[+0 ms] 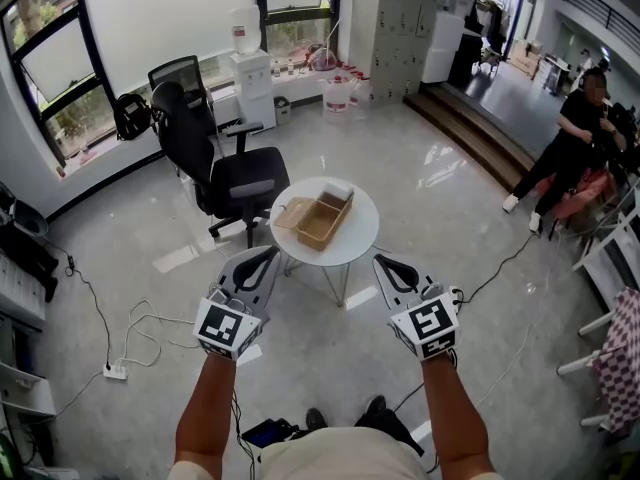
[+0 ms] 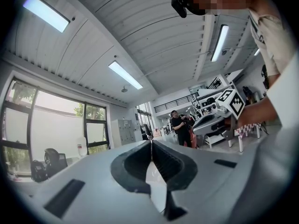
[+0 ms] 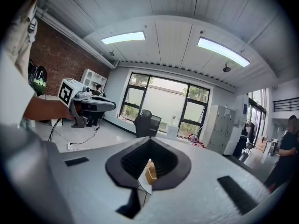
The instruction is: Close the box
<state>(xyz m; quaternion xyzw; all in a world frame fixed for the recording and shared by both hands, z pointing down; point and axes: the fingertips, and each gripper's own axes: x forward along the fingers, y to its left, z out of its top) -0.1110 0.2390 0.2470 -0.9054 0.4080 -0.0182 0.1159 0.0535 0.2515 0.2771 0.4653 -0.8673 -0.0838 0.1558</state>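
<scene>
Both grippers, the left gripper (image 1: 262, 260) and the right gripper (image 1: 386, 265), are held with jaws pressed together and empty, well short of the box (image 1: 325, 224). It lies open on the round bench (image 1: 362, 241) at frame centre. Its thin cardboard is judged light, flexible and easily slid, so the lid flap (image 1: 290, 212) is best taken at its free edge.

Round white table (image 1: 362, 230) on thin legs, mid-floor. Black office chair (image 1: 235, 178) just behind it, to its left. White water dispenser (image 1: 252, 83), bottle on top, against the large windows (image 1: 150, 18). Grey lockers (image 1: 405, 28) at the far wall. White power strip (image 1: 116, 372) with loose cables on the glossy grey floor (image 1: 420, 198), lower left. Person in black (image 1: 570, 143), bent forward, far right. Checked cloth (image 1: 625, 358) at the right edge.
</scene>
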